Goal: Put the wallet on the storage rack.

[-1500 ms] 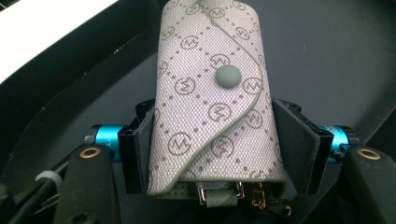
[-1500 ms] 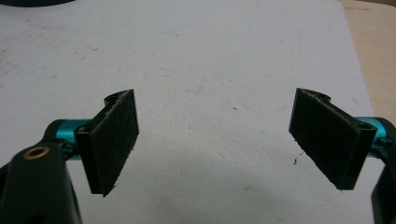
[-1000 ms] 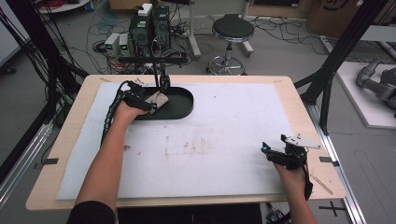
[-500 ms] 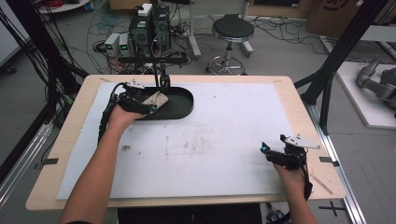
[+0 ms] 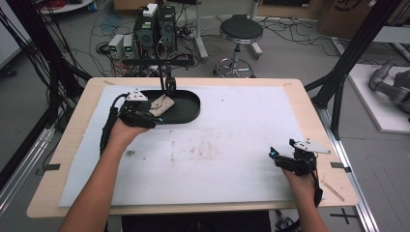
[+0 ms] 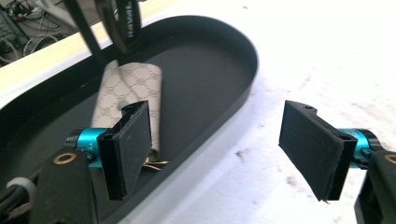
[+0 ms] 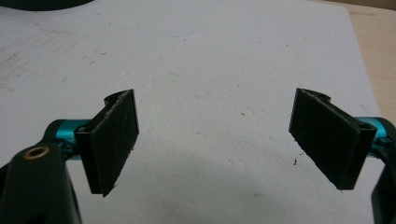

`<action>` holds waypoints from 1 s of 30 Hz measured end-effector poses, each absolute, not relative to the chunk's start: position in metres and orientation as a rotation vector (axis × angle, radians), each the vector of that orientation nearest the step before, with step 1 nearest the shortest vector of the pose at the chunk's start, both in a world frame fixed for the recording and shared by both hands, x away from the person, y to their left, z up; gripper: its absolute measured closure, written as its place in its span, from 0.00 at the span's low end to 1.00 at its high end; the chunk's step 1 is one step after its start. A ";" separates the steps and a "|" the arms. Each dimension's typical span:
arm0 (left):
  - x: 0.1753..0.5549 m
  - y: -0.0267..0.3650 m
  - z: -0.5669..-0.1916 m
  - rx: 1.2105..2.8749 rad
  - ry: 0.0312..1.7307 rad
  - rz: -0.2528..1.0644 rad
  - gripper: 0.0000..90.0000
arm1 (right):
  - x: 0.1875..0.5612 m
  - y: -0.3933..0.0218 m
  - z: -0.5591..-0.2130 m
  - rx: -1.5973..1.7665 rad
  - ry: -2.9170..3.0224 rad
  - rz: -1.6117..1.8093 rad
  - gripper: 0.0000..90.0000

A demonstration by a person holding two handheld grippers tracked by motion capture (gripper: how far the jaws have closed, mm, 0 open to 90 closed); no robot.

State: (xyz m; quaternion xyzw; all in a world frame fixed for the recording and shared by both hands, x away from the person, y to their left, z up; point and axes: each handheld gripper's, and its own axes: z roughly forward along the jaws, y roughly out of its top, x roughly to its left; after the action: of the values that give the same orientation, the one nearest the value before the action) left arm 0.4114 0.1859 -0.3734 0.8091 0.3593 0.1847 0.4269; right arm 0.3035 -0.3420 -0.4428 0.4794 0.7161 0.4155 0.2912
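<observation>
Two grippers are out over the table, well apart from each other. On the strap (image 6: pixel 125 23) hanging down at the far side of the black oval tray (image 6: pixel 243 60) I can read white capital letters that look like "HAVAL"; it seems to belong to a dark stand (image 5: pixel 164 67) at the table's far edge. The small beige pouch (image 6: pixel 128 100) lying flat inside the tray carries a repeating monogram print, too fine for me to make out as letters. A bit of something brassy pokes out from under its near end.

The left gripper (image 5: pixel 147 116) sits at the tray's near-left rim with its jaws spread wide and nothing between them. In the left gripper view one jaw stands over the tray floor just in front of the pouch, and the other is outside the rim, above the white mat (image 5: pixel 232 145). The pouch lies ahead of the gripper and toward that first jaw, not in the gap; I cannot tell if the jaw touches it.

The right gripper (image 5: pixel 278 157) is near the table's (image 5: pixel 338 193) right front corner, jaws also wide apart and empty, over bare mat marked with faint stains and scuffs.
</observation>
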 end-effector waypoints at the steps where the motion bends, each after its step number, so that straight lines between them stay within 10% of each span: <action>1: 0.408 0.186 -0.374 2.010 0.899 0.461 0.28 | 0.304 -0.342 -0.443 1.278 1.909 1.107 0.18; 30: 0.331 0.172 -0.418 1.867 0.859 0.433 0.25 | 0.308 -0.341 -0.445 1.264 1.927 1.124 0.18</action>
State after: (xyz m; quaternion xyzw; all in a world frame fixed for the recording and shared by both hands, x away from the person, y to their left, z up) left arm 0.3310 0.1724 -0.4180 0.7710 0.3550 0.1787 0.4976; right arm 0.3077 -0.3407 -0.4448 0.4726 0.7204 0.4203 0.2845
